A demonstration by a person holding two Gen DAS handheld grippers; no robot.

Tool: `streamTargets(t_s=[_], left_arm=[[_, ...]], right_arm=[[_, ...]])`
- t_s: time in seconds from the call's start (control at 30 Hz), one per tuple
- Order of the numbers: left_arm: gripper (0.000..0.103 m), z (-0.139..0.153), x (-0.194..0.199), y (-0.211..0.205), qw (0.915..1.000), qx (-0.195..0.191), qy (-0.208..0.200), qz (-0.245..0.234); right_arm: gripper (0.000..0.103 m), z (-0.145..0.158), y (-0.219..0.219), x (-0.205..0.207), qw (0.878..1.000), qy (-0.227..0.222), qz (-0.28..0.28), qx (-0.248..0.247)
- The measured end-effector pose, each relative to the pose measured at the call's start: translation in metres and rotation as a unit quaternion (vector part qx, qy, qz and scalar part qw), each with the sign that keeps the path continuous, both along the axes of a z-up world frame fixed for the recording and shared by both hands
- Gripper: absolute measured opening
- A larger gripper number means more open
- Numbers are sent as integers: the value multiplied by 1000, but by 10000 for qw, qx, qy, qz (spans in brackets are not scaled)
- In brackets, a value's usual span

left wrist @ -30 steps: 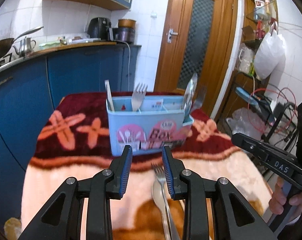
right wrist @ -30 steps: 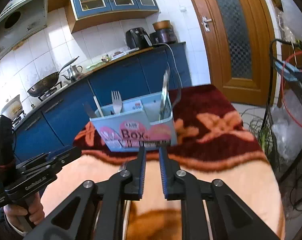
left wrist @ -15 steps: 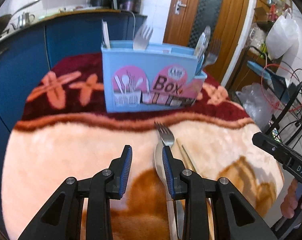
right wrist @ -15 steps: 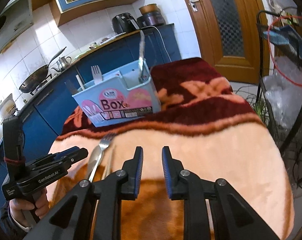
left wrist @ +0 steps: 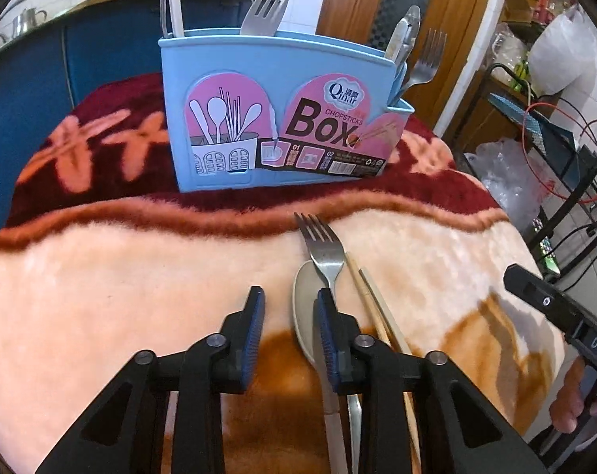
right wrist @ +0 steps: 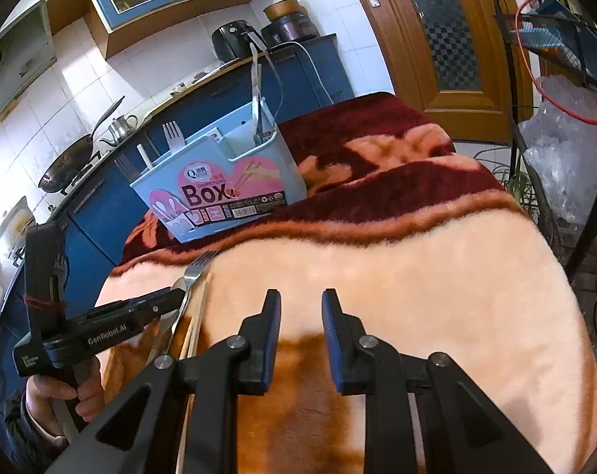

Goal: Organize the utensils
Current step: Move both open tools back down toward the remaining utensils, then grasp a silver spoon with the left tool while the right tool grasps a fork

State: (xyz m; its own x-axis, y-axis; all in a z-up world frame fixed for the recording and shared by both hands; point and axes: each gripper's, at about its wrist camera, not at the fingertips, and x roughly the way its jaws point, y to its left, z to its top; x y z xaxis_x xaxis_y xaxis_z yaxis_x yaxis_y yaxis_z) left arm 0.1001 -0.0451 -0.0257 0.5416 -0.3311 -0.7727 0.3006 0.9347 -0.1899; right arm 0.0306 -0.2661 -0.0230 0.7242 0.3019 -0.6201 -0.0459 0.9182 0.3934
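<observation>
Shiny metal fork (left wrist: pixel 323 245); fuzzy cloth blanket (left wrist: pixel 140 268); smooth plastic box (left wrist: pixel 275 91).

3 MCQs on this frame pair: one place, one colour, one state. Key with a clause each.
1. The loose fork lies:
A. inside the box
B. on the blanket in front of the box
C. on the kitchen counter

2. The utensil box is mainly:
A. light blue
B. green
C. white

3. Between the right gripper jaws there is:
A. a spoon
B. chopsticks
C. nothing

Key: 1 B, it rests on the blanket beside the spoon and chopsticks. 2 A, blue walls behind the pink label. 3 C, only blanket shows in the gap.
</observation>
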Motion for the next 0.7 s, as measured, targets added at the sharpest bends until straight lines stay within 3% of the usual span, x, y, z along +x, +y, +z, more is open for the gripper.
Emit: streamTargets(t_s=[0.07,0.17,0.57,0.7], left_arm=[[7,-1,2,0,9999,-144,61,-45],[3,0,3,1,9996,-265,33,18],[3,26,-13,39,9931,-73,-842,816],[3,29,-13,54,9901,31,-937,1045]], right_arm=[[24,-2,0,1,10000,28,6,15],[24,-4,1,1,10000,68,19,0],[24,0,28,14,9989,230,332,-217],[24,6,49,27,9975,285,576,-290]])
